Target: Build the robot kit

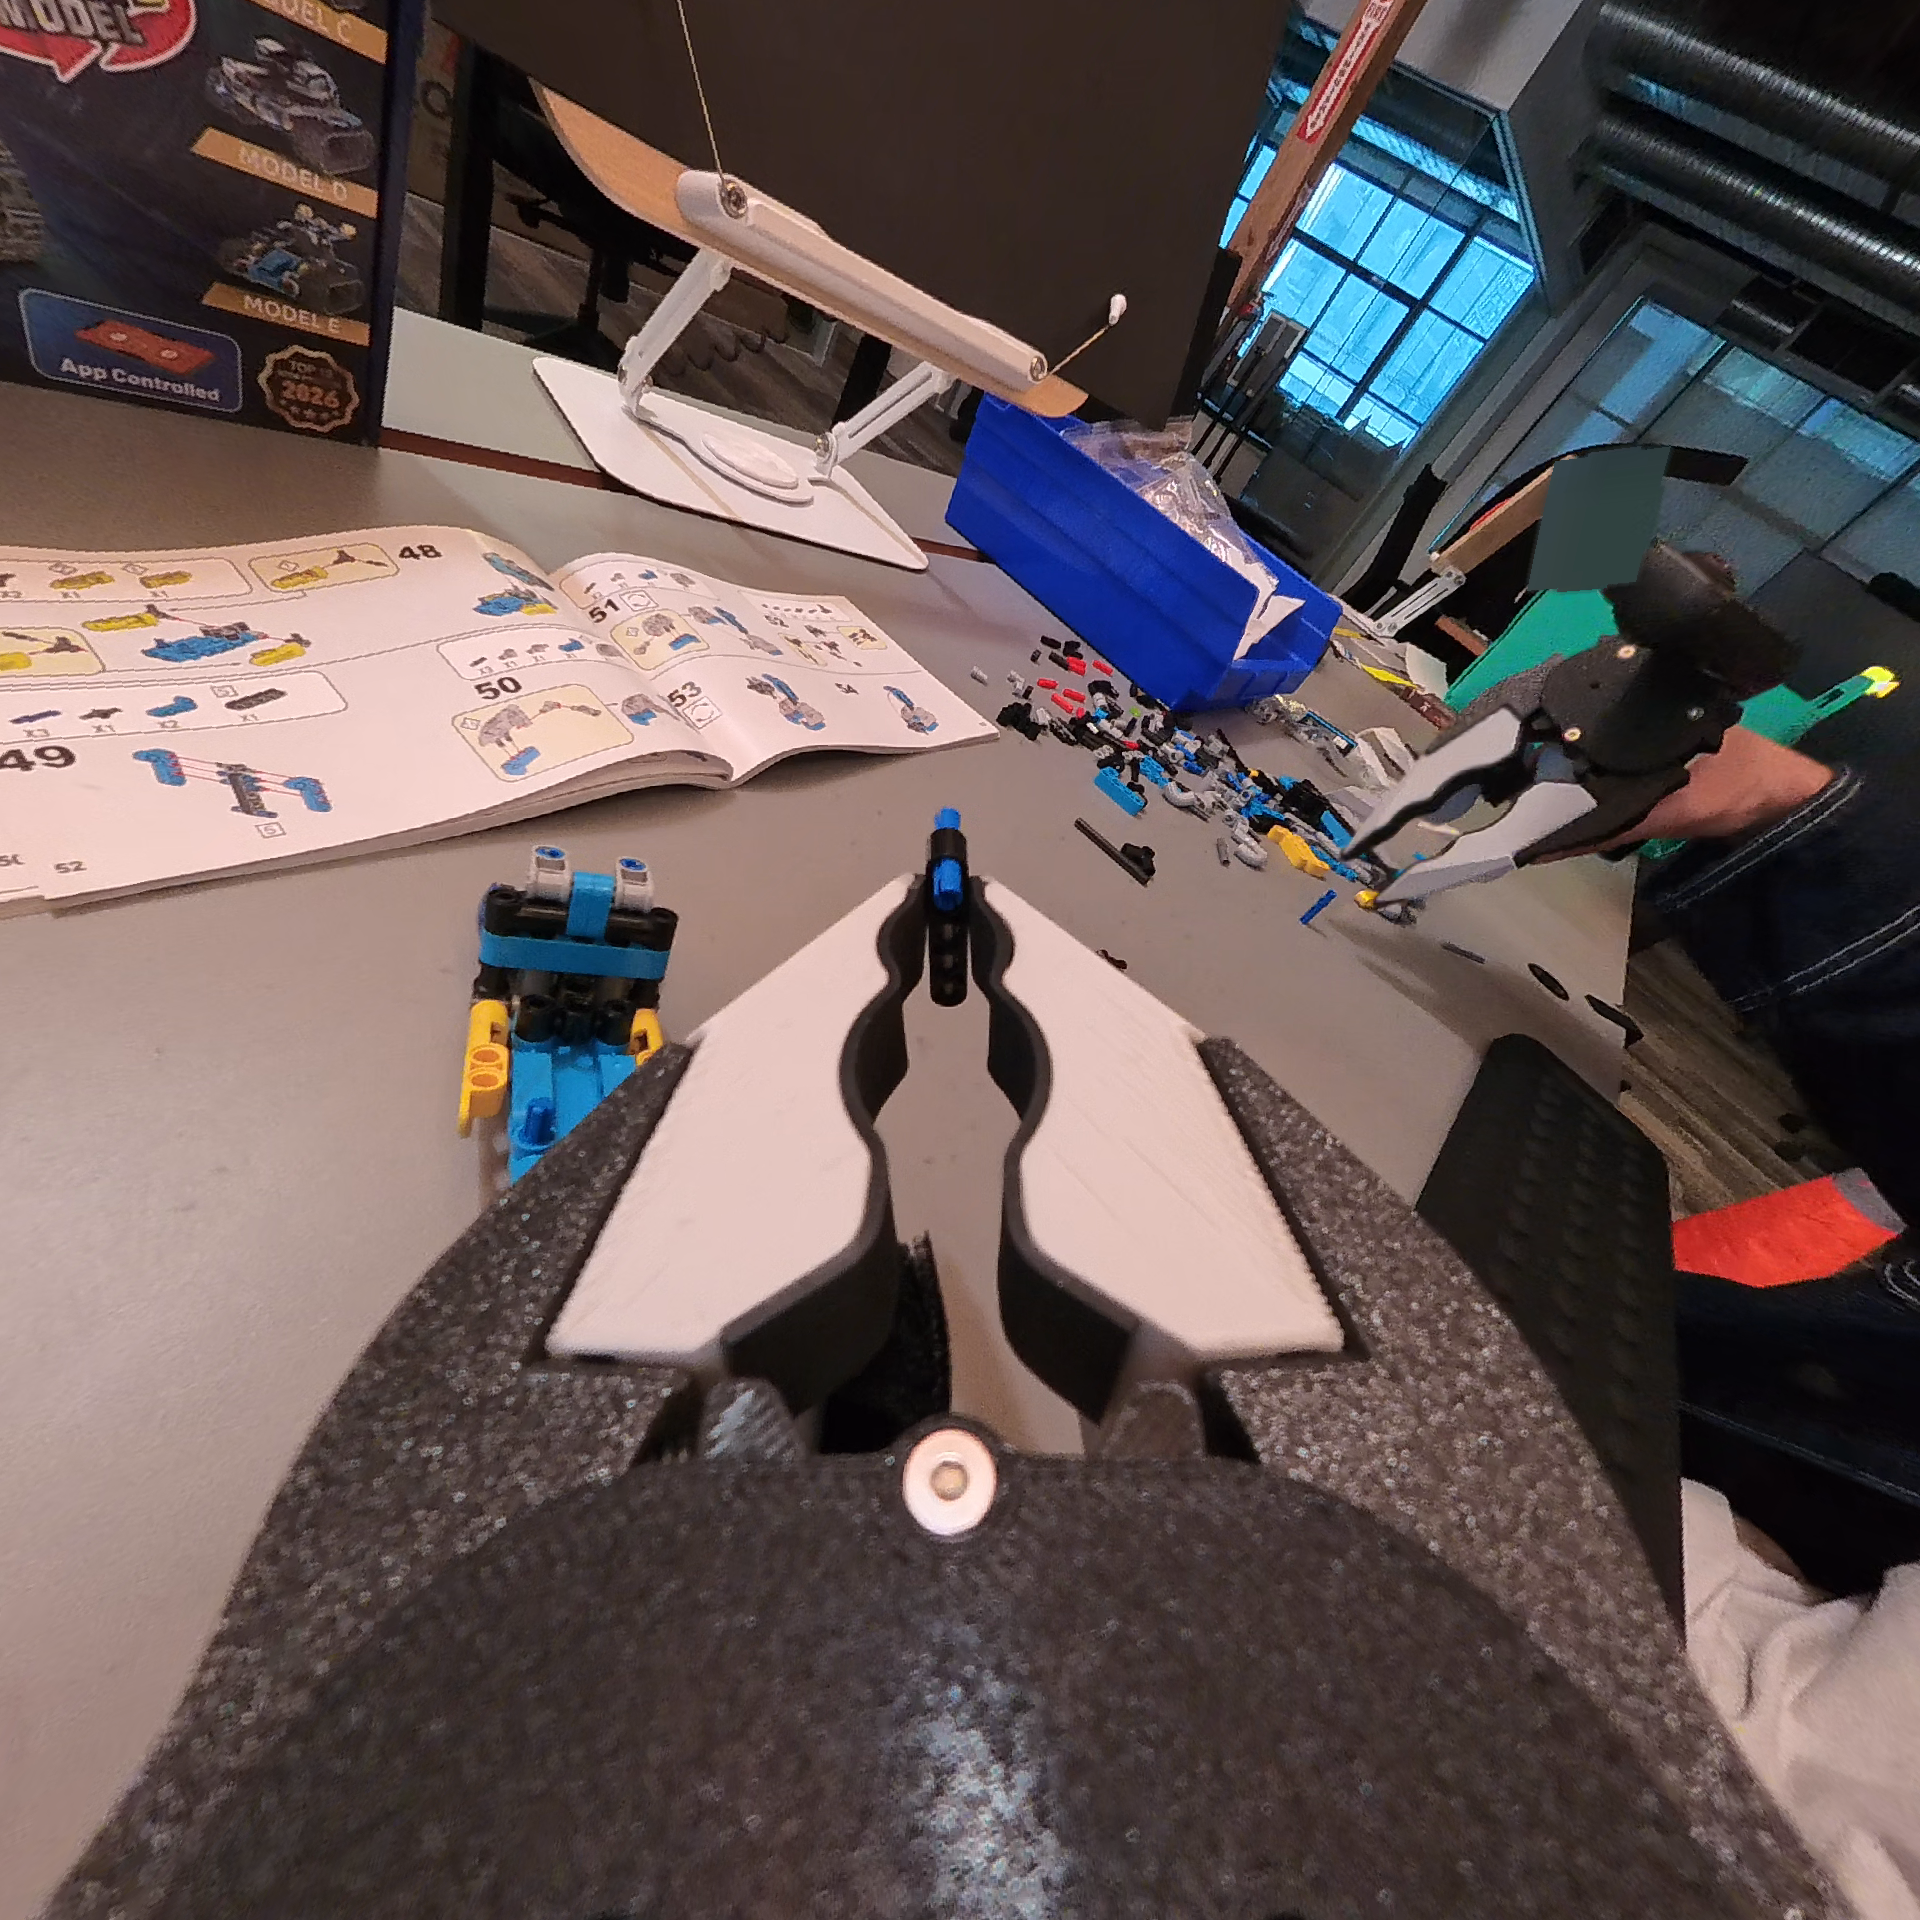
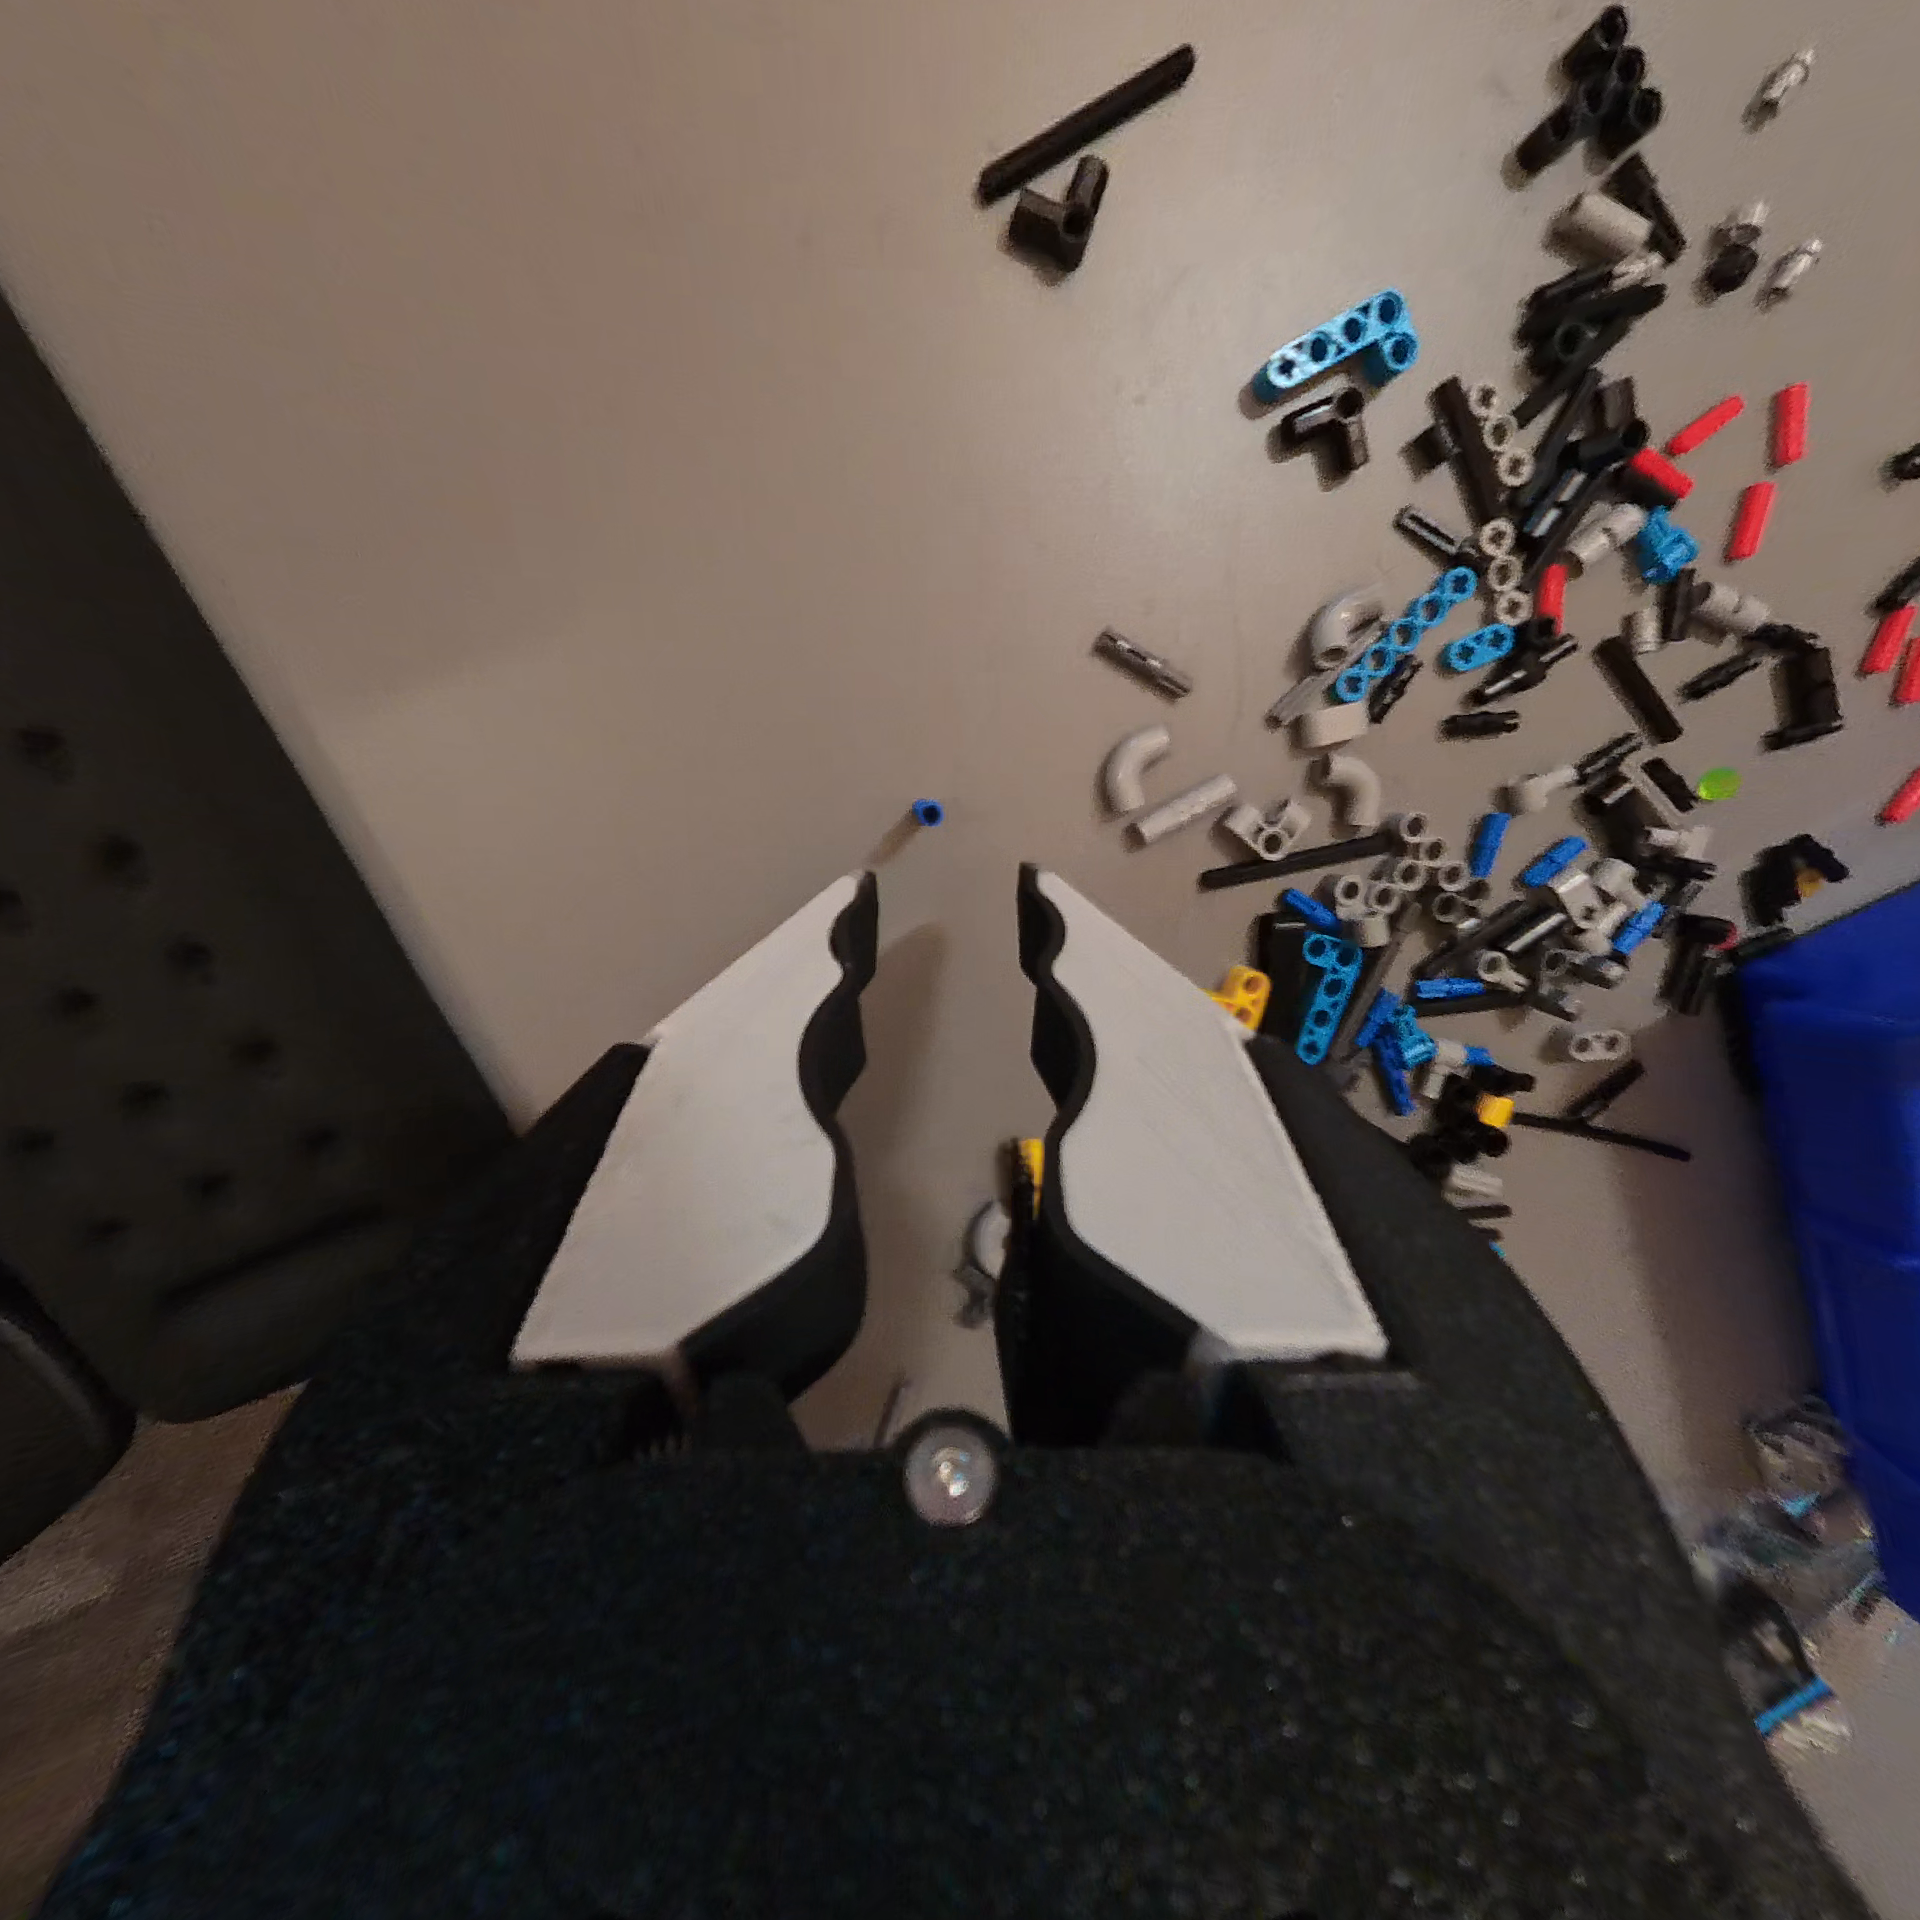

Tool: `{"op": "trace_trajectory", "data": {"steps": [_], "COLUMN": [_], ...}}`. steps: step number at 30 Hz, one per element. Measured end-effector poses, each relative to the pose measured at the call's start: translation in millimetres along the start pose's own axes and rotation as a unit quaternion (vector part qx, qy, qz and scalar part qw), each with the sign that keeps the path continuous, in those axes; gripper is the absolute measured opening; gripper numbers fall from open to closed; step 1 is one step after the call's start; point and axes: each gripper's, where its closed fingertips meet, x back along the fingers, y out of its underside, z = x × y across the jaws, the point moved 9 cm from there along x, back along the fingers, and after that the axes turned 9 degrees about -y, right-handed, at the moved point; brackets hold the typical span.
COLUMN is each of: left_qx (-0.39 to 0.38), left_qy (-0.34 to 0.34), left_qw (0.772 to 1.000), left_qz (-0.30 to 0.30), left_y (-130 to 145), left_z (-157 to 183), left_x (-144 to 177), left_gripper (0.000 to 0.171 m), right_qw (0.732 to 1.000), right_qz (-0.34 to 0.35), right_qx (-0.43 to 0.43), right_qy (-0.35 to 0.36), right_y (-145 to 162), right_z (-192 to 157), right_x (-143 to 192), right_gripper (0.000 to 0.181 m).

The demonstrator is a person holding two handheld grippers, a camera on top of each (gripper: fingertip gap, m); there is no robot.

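My left tool (image 1: 945, 883) pinches a short black holed plastic beam with blue pin (image 1: 945, 914) — right tool (image 2: 945, 883) gapes empty, loose plastic pieces (image 2: 1538, 727) to its right.

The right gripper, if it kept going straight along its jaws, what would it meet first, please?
Probably the small blue-tipped pin, just ahead of the right gripper and slightly left of its open jaws. Otherwise only the bare grey table; the loose parts pile lies off to the right. Depth is unclear.
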Motion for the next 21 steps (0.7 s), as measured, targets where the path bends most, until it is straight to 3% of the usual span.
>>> {"op": "trace_trajectory", "data": {"steps": [10,21], "left_qx": [0.000,-0.003], "left_qy": [0.013,0.013], "left_qw": [1.000,1.000], "left_qz": [0.000,-0.004], "left_y": [0.2,0.8], "left_z": [2.3,2.9], "left_x": [0.8,-0.4], "left_gripper": [0.007,0.007], "right_qw": [0.999,0.998], "right_qz": [-0.014,-0.024], "right_qx": [0.029,0.036], "right_qy": [-0.030,-0.039], "right_y": [-3.3,-6.1], "right_z": [3.9,6.9], "right_x": [-27.4,-26.5], "right_gripper": [0.017,0.009]}}
